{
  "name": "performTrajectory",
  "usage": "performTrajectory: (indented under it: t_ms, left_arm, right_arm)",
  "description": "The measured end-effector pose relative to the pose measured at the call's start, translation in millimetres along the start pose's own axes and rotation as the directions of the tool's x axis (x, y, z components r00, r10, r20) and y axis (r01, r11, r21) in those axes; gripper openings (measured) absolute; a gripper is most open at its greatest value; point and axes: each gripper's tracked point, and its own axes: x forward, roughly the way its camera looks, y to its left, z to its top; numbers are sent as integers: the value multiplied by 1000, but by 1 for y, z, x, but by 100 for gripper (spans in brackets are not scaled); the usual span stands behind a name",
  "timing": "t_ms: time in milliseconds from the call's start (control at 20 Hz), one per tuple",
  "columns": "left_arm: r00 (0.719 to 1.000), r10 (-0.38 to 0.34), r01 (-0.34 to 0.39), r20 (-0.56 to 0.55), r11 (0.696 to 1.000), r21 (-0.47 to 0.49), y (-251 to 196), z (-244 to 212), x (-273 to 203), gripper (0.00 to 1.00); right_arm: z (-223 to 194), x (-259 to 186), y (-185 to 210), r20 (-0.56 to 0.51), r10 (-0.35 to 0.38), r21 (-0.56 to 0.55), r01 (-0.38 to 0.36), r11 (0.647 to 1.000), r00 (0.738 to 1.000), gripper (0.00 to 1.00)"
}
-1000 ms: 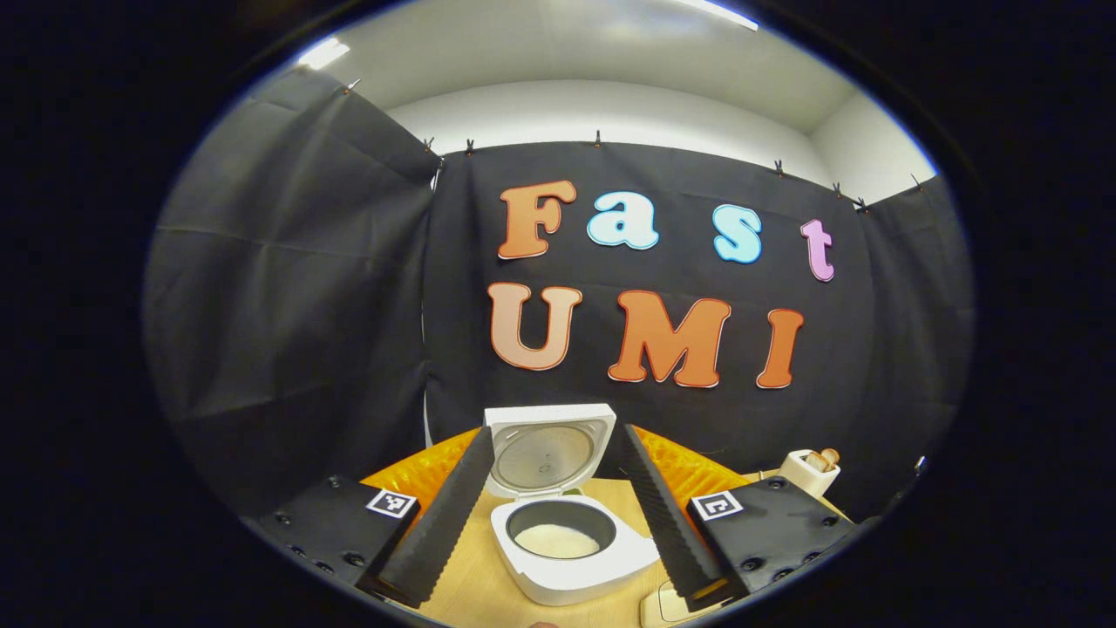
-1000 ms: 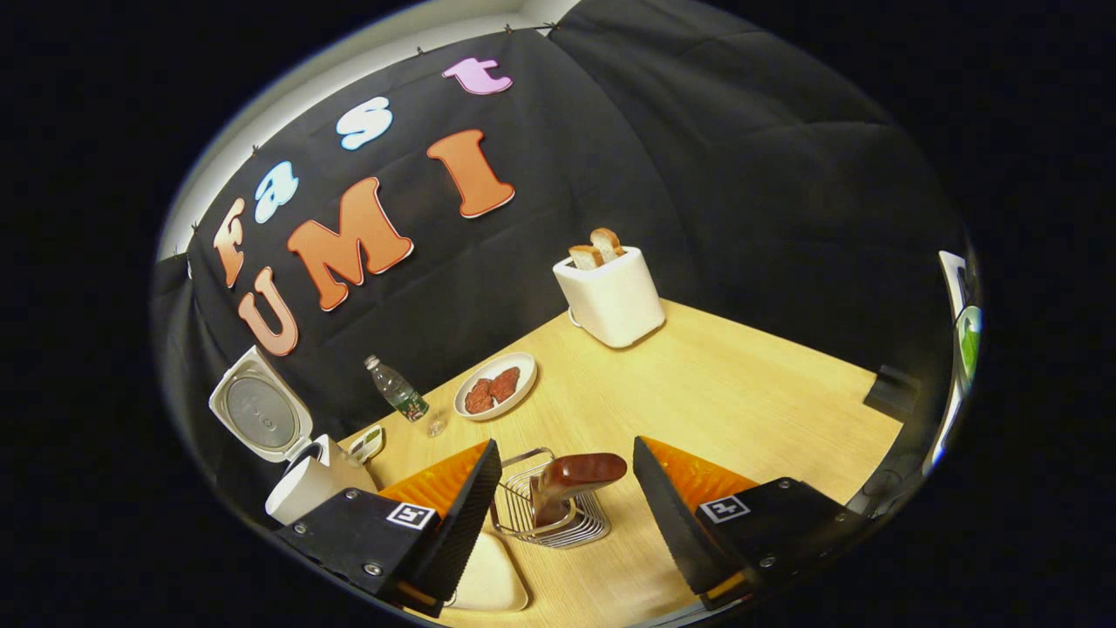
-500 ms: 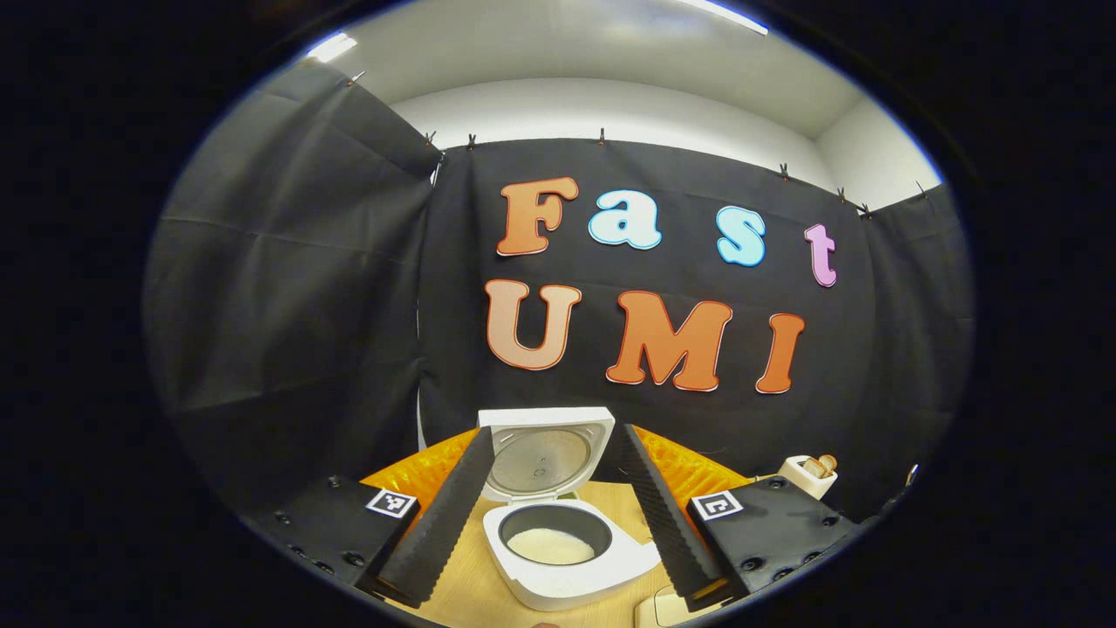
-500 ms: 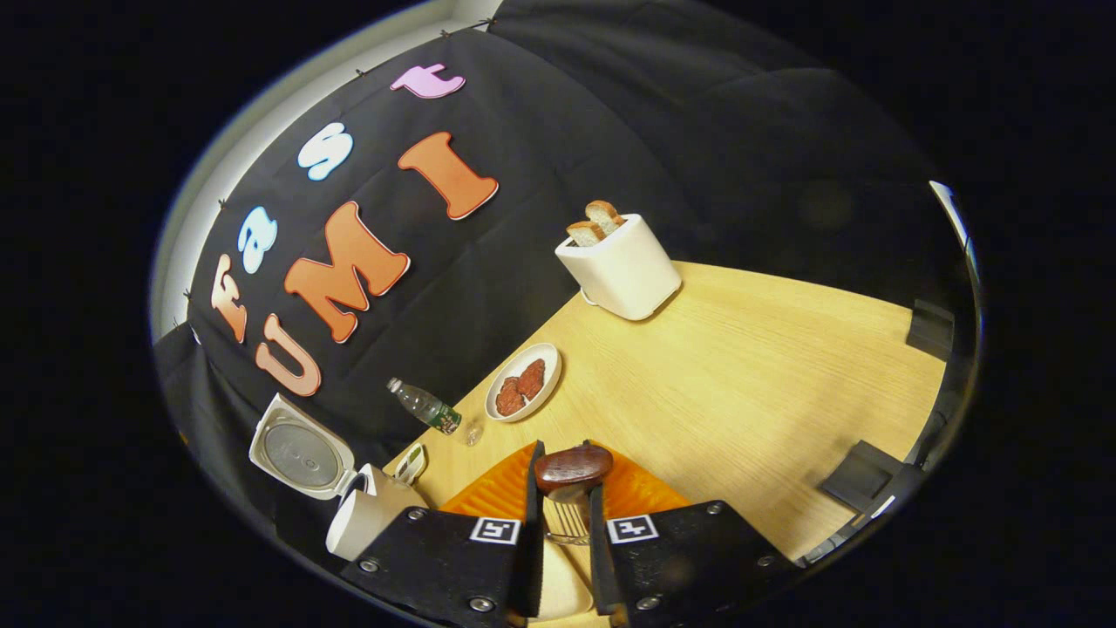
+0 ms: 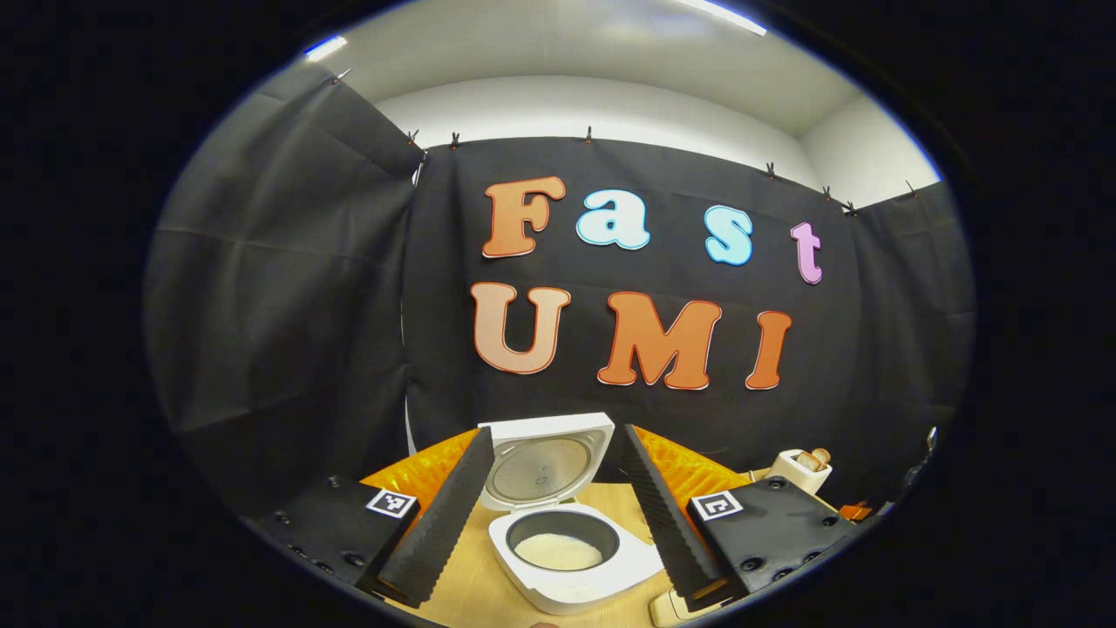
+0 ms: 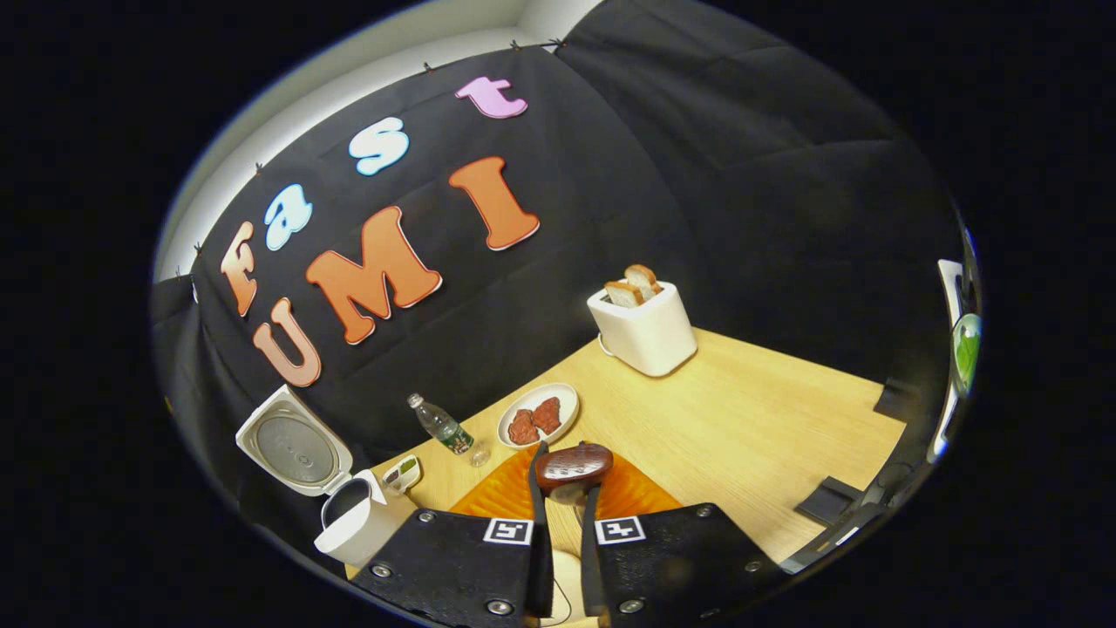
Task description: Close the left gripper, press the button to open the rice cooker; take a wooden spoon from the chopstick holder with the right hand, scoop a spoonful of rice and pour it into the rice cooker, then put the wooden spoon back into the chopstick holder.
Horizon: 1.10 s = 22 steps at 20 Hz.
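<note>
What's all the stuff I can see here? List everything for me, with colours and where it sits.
rice cooker: one, white, lid up, pale contents in the pot, on the table ahead of the left claw.
wooden spoon: one, dark brown, pinched in the right claw.
toaster: one, white, two bread slices sticking out, far side of the table by the cloth wall.
plate: one, white, two reddish-brown pieces on it, mid-table.
bottle: one, clear with green label, left of the plate.
table: one, light wood.
left claw: one, fingers spread apart, framing the cooker.
right claw: one, closed on the spoon.
</note>
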Motion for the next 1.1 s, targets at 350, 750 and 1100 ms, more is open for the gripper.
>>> performTrajectory:
  t_ms: [350, 750, 1100]
  left_arm:
    - [999, -33, 32, -11, 999, -27, -3, -2, 8, 100]
    - [998, -61, 60, 23, 998, 7, -11, 8, 10, 99]
    - [999, -46, 46, 4, 999, 10, -7, -4, 8, 99]
  right_arm:
    - [-9, -53, 69, -15, 150, -118, -151, 982, 989, 12]
    - [-71, -63, 109, -118, 201, -405, -232, 884, 972, 12]
    - [-134, -50, 105, -276, 115, -571, -259, 779, 954, 12]
